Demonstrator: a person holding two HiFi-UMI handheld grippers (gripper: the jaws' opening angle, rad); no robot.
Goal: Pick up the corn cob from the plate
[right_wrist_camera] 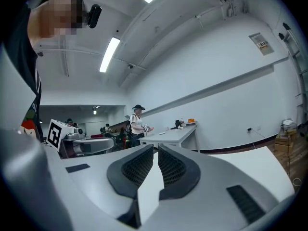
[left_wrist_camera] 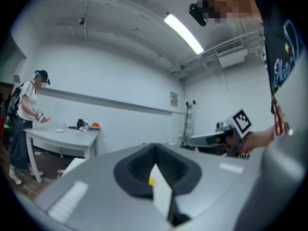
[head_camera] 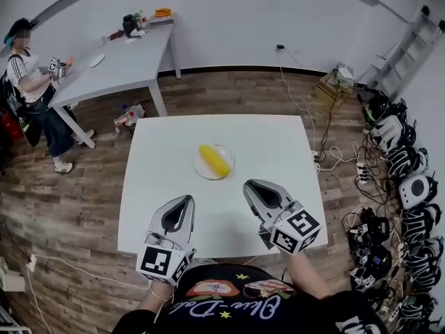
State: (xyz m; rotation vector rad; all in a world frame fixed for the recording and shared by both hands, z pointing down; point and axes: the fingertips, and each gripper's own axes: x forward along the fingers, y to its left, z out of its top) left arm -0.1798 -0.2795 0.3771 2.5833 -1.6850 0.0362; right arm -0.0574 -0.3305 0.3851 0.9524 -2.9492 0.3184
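A small round plate sits near the middle of the white surface. It holds one thing: the yellow corn cob, which lies flat across it at a slant, with one end toward the far left and the other toward the near right. The cob fills most of the plate, and nothing else is on the surface.

Both grippers are over the near part of the surface, on the person's side of the plate, and point roughly toward it. The left gripper is to the near left of the plate and well apart from it. Its fingers are clenched, tips together, with nothing caught between them. The right gripper is to the near right, with its tips close to the plate's rim but not touching it. Its fingers are also clenched on nothing, with only a thin slit between the ribbed pads.

The corn cob lies ahead of both sets of fingertips, between the lines they point along, and neither touches it. It is nearer the right fingers than the left.
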